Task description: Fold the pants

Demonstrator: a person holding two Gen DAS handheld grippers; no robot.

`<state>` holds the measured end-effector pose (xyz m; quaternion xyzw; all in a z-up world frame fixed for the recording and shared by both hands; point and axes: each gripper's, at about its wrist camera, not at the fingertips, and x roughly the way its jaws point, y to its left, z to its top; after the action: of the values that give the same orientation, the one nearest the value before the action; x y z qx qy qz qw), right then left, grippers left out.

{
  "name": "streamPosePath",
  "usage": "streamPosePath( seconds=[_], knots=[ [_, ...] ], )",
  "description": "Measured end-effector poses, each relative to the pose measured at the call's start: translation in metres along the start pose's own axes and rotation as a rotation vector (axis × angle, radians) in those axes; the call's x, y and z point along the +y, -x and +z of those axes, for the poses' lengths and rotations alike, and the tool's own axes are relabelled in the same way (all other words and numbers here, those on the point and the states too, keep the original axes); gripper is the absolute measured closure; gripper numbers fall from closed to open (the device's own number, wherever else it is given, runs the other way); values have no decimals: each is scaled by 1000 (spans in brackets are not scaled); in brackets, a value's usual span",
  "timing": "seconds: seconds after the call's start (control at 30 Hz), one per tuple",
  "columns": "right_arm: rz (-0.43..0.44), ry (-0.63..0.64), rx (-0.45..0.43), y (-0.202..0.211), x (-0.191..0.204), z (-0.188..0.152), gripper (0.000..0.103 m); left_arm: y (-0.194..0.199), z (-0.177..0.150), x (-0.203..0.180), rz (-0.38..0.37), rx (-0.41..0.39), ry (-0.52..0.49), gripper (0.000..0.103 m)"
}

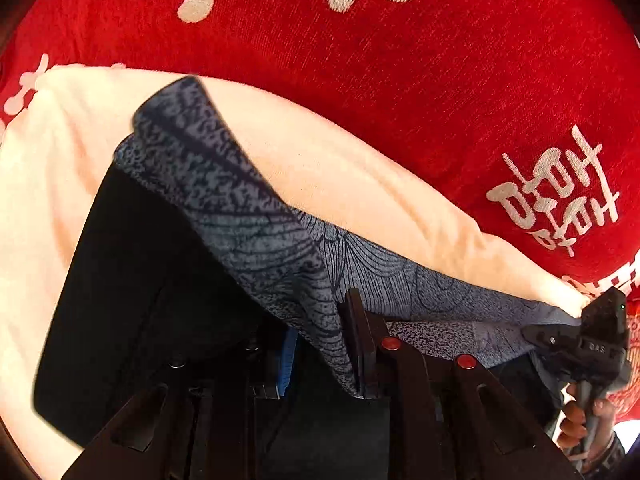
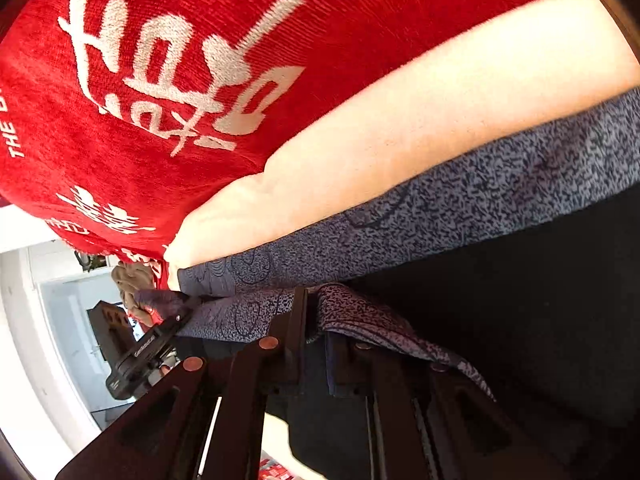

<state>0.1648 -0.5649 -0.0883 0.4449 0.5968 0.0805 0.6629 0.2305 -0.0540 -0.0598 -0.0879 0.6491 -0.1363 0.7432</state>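
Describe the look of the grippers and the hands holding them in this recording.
Both grippers are black, angular plastic. The left gripper has flat dark fingers, round red studs on its linkage, and a blue part near its base. The right gripper carries coppery-red studs. Seen from the left wrist view, its black body bears pale lettering, with a bare hand on its grey handle.

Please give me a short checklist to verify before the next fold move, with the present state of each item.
1. Left gripper shut on the pants: ok, patterned grey fabric is pinched between its fingers.
2. Right gripper shut on the pants: ok, the fabric drapes over its closed fingers.
3. Edge between the two grippers taut: ok, the grey band runs fairly straight across to the other gripper in both views.
4. Landing surface visible: ok, the cream cloth on the red blanket lies just beyond.
5. Lower part of the pants lying flat: cannot tell, it is dark and hidden.
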Motion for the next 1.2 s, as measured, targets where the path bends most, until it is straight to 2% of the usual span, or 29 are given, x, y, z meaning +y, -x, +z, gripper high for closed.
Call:
streamPosePath(
  seconds=[0.03,0.07,0.1,0.13,0.2,0.23,0.27,0.33,0.37,0.43,0.5,0.57,0.63,0.7,0.73,0.77,0.83,0.9,1.03,1.2],
  knots=[
    [14,14,4,4,4,-3,69,8,-1,-1,-2,2,3,78],
    [22,43,-2,10,12,-8,37,20,-4,-2,-4,-3,0,78],
    [26,73,-6,16,20,-13,23,32,-8,-4,11,-17,-13,78],
    [8,120,-18,25,35,-23,16,46,-12,-6,41,-41,-36,78],
    [-21,185,-32,32,53,-37,17,64,-19,-10,88,-71,-68,78],
    [-25,216,-38,34,61,-45,23,69,-21,-11,103,-80,-76,78],
    [-25,252,-37,32,71,-53,42,72,-22,-14,121,-87,-88,78],
    [-75,316,-4,19,81,-59,66,59,-21,-18,166,-73,-121,78],
    [-120,358,22,3,87,-59,67,50,-20,-15,179,-61,-125,78],
    [-178,417,42,-21,92,-54,67,26,-18,-17,222,-48,-129,78],
    [-249,487,21,-42,99,-44,67,3,-15,-10,285,-45,-118,78],
    [-282,474,-5,-56,93,-25,67,-2,-14,-3,282,-111,-111,78],
    [-249,403,-31,-54,88,-11,67,-2,-13,0,286,-116,-108,78],
    [-223,330,-111,-33,83,-5,67,0,-13,-4,303,-92,-121,78],
    [-211,316,-152,-19,83,-6,61,4,-16,-5,314,-70,-129,78],
    [-198,306,-181,-3,82,-10,50,6,-19,-9,321,-60,-132,78],
    [-160,292,-193,23,74,-20,40,22,-27,-12,326,-52,-121,78],
    [-165,282,-185,45,63,-41,40,31,-42,-19,327,-35,-118,78],
    [-210,243,-162,83,29,-93,40,37,-83,-48,308,16,-187,78],
    [-257,156,-226,138,-18,-160,39,24,-133,-93,224,103,-277,78]
  ],
)
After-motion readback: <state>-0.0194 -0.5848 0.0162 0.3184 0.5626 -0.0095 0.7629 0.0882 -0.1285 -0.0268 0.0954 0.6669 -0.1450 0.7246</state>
